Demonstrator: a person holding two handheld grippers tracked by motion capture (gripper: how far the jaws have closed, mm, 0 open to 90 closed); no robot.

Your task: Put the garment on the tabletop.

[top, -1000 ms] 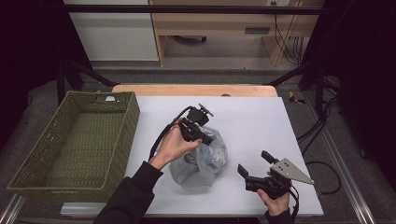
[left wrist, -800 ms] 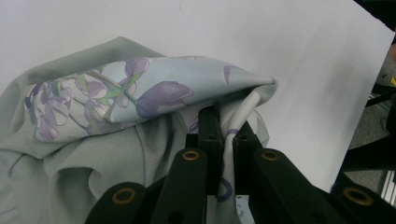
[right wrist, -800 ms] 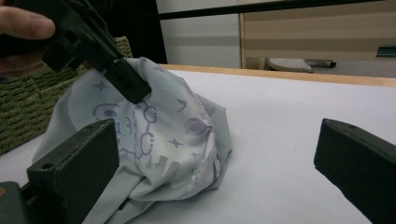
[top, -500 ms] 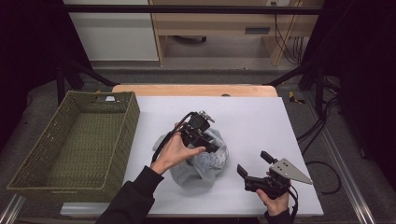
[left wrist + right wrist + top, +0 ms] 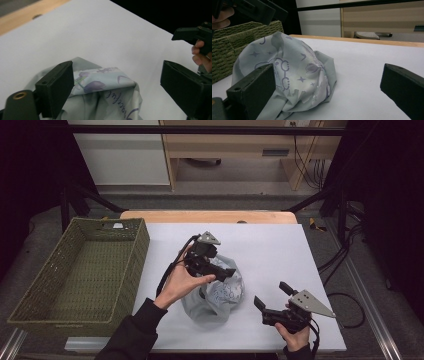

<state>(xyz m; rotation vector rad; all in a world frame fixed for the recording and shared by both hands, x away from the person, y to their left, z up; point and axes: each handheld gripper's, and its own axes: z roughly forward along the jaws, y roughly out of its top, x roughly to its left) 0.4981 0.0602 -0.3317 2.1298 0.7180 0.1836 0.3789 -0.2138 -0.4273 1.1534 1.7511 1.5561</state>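
One crumpled printed cloth (image 5: 217, 292) lies on the white table (image 5: 280, 250), and the left gripper (image 5: 222, 272) hovers right over it, jaws spread wide and empty, while the left gripper view picks out purple handwriting on the fabric (lost from above). The right gripper (image 5: 272, 296), jaws also parted on nothing, sits near the cloth; its own view catches stars and clouds, plus the one woven basket (image 5: 227, 47) beyond the heap.
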